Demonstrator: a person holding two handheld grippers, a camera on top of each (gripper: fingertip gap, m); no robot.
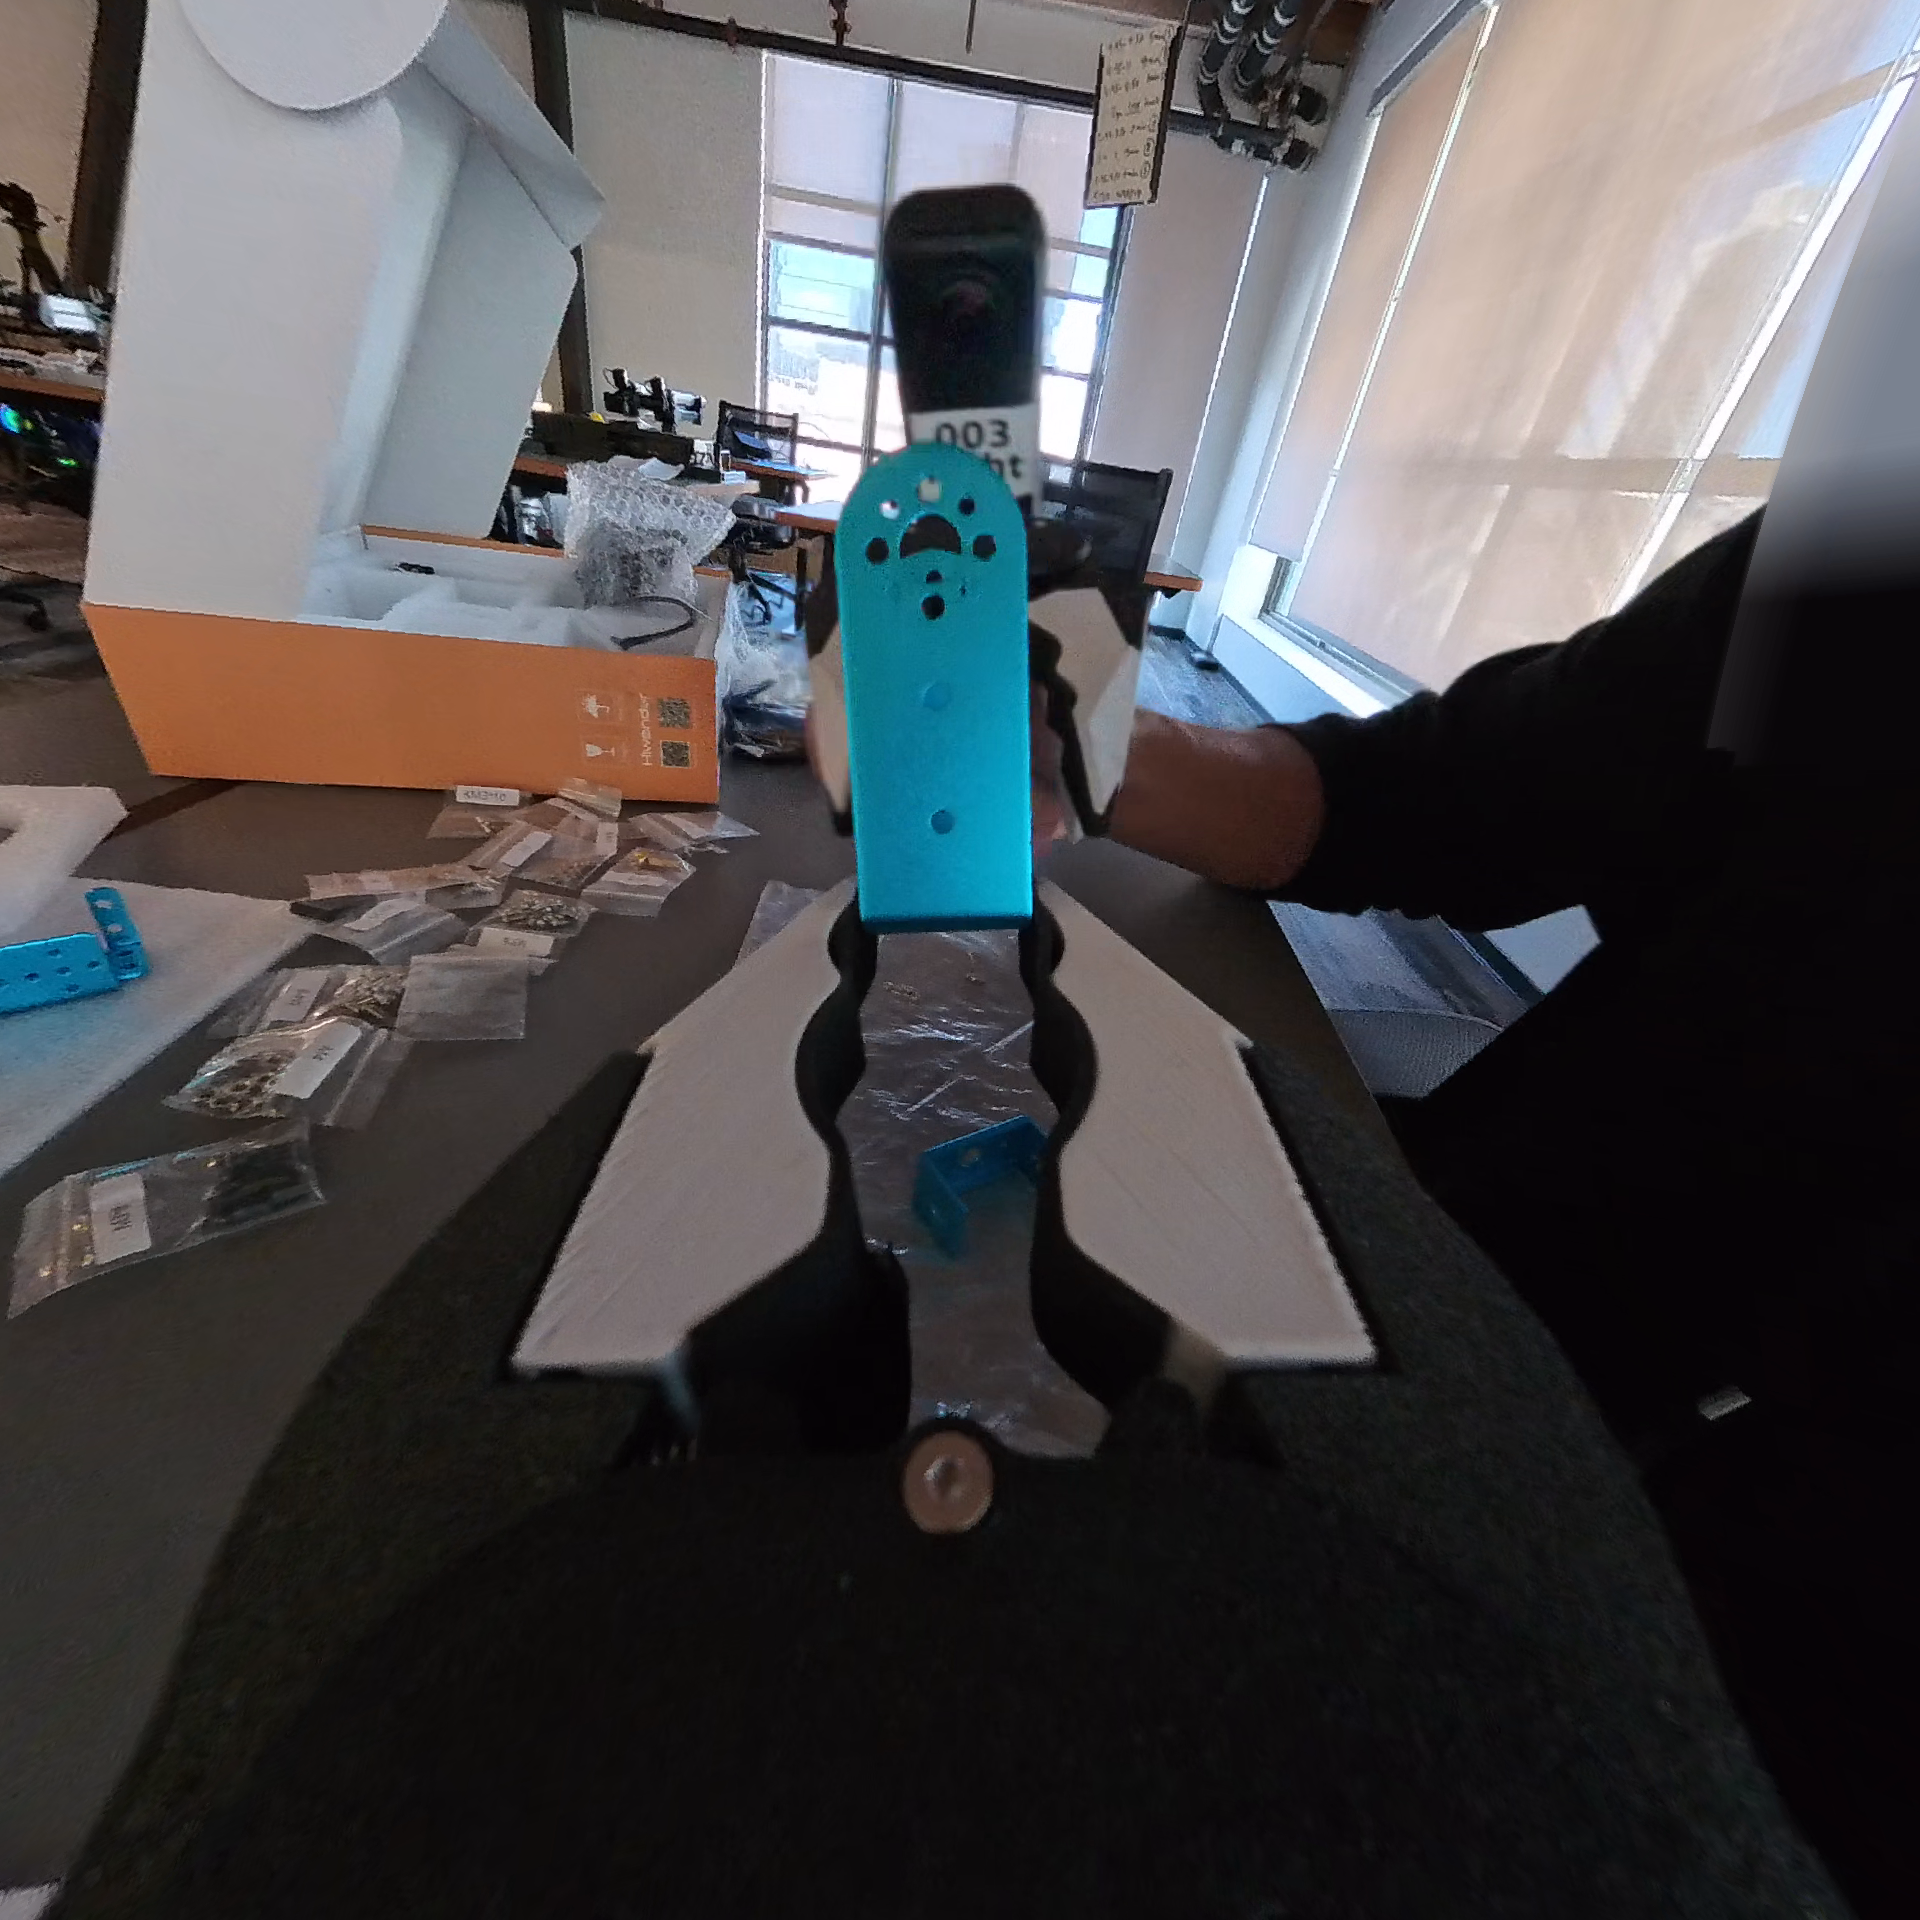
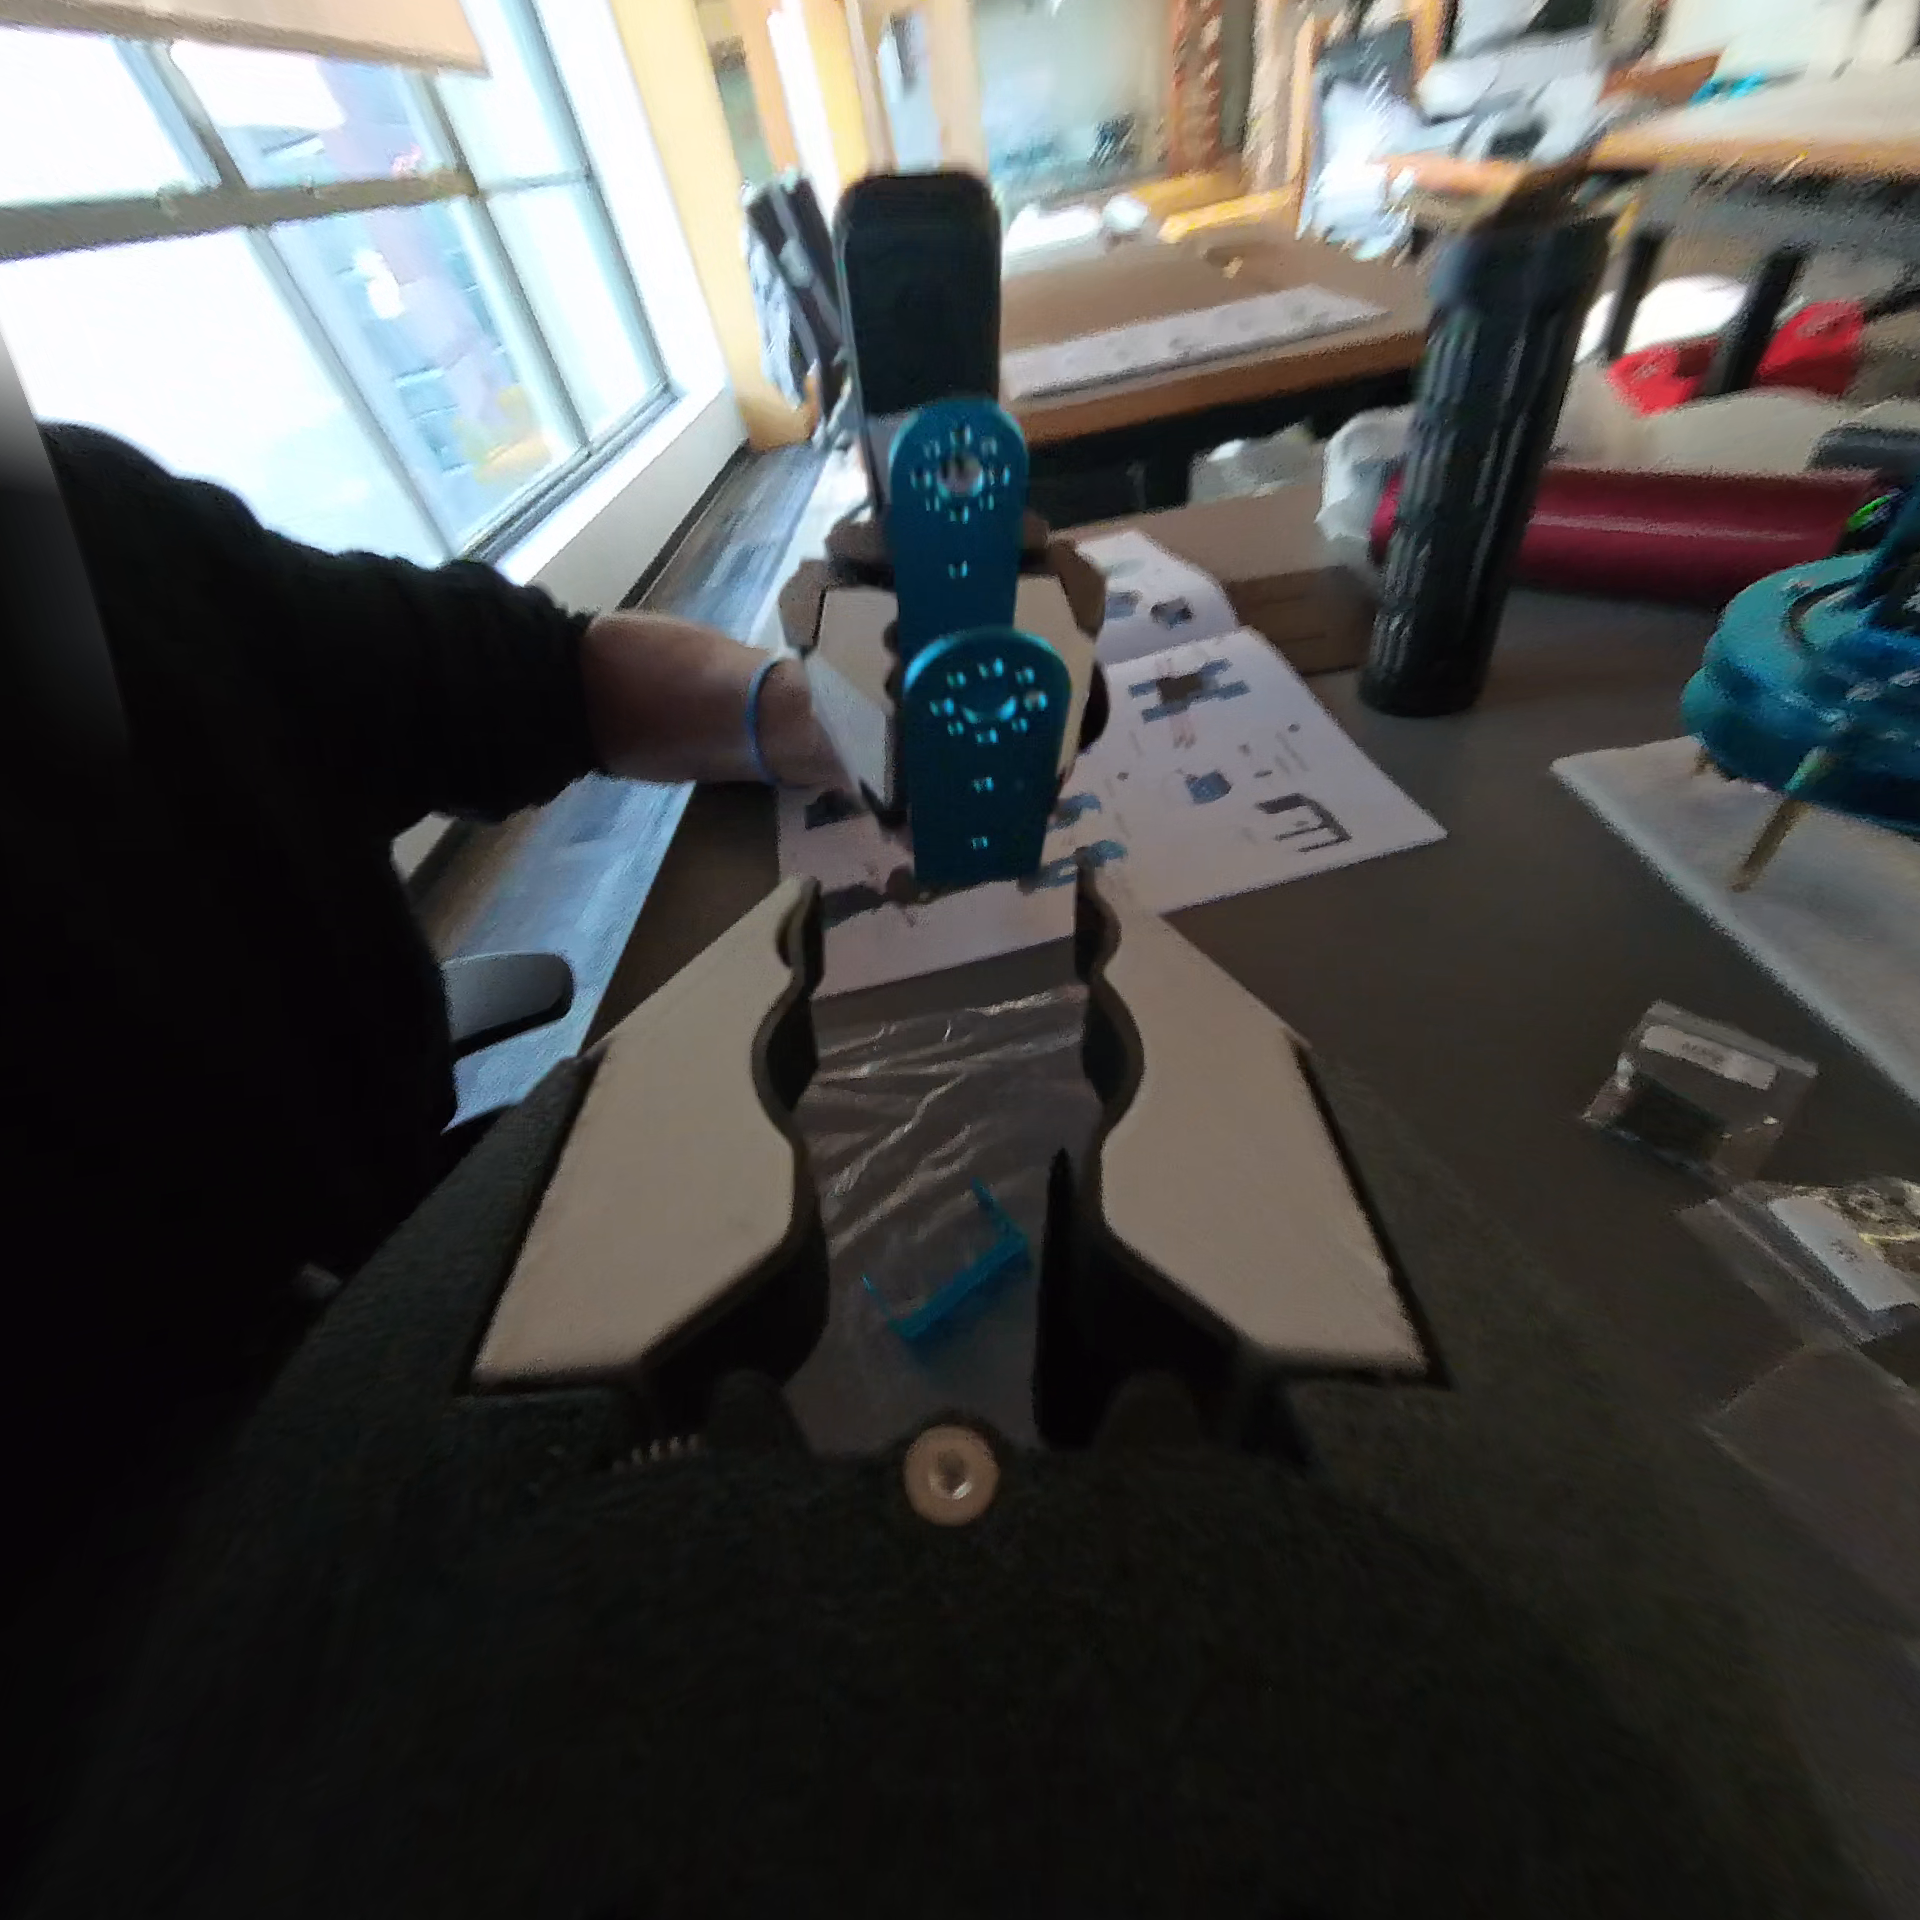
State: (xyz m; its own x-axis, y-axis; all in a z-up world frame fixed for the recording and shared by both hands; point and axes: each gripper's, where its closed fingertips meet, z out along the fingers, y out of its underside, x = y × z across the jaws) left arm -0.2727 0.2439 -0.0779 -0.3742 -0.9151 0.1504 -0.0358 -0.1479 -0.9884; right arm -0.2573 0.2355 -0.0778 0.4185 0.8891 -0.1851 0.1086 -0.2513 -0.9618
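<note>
Between the tips of the left gripper (image 1: pixel 945 920) a blue plate (image 1: pixel 940 707) stands upright, clenched by its bottom edge only, its rounded, holed end well above the jaws. Facing it, the right gripper (image 2: pixel 951 904) has its jaws released and set wider than the second blue plate (image 2: pixel 985 769) at their tips. That plate sits close to the right finger, with a clear gap on the left. Whether the two plates are joined cannot be told. Below both pairs of jaws a small blue bracket (image 2: pixel 951 1288) lies on a clear bag (image 2: pixel 935 1081). With so shallow a hold, the tall plate would likely pivot if nudged, so a firm, square squeeze suits it.
</note>
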